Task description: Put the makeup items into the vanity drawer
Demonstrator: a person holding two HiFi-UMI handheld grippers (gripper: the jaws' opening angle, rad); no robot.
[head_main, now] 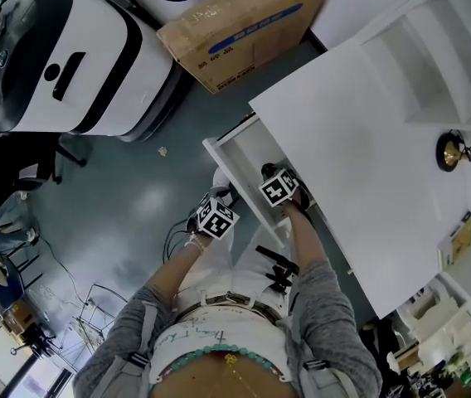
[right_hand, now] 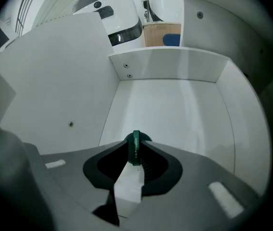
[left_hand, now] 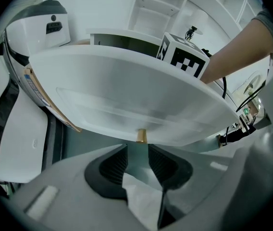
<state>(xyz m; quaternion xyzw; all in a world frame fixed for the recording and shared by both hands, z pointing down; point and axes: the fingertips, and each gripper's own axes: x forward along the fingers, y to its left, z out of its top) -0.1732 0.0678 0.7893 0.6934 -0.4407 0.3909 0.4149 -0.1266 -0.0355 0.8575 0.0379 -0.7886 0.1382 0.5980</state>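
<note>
I am pinching a thin green makeup item (right_hand: pixel 135 154) in my right gripper (right_hand: pixel 135 146), at the lower middle of the frame, inside the white drawer (right_hand: pixel 175 105), ready for releasing. My left gripper (left_hand: pixel 137 153) is standing open just before the gold knob (left_hand: pixel 141 135), probably for closing.

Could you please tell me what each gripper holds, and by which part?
Right gripper: thin dark green item, pinched across its flat sides. Left gripper: nothing.

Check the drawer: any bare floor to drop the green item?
Yes. The drawer floor is bare across its full width, from the right gripper, shut on the green item, to the back wall. Nothing crowds it.
</note>
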